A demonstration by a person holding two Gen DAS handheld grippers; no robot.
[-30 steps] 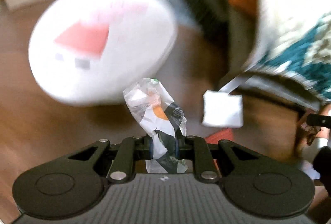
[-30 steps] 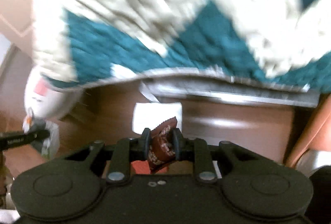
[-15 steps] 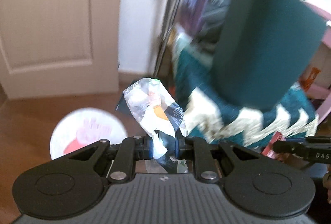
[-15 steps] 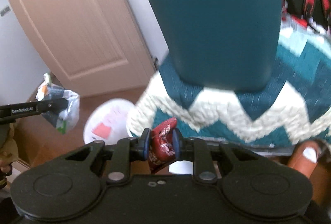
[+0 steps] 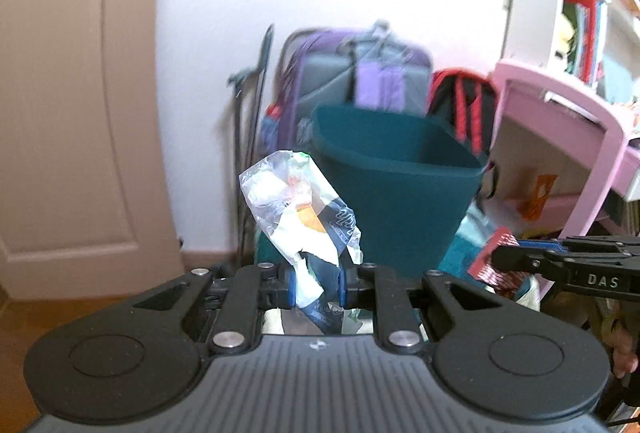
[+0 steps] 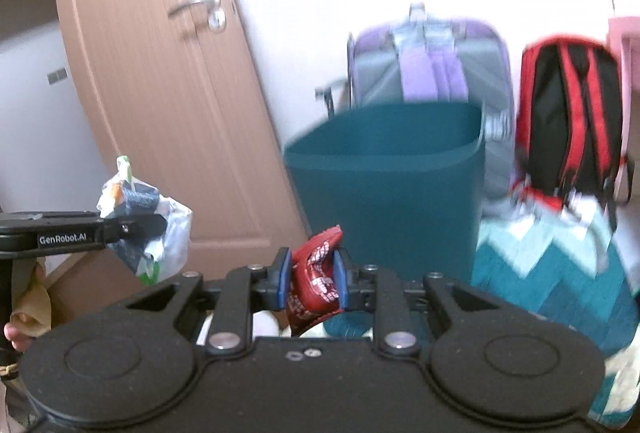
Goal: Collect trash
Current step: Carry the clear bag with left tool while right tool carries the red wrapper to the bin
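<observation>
Now both hands are coming up from the floor, and the teal bin (image 5: 394, 185) is swinging into view ahead with its open rim showing. The left tool (image 5: 316, 283) is clenching a crumpled clear plastic wrapper (image 5: 298, 209), its jaws nearly closed on the thin film. The right tool (image 6: 310, 279) is pinching a red snack wrapper (image 6: 314, 281). Both pieces are hanging near the bin, not yet over its mouth, so dropping them in looks like the next step.
</observation>
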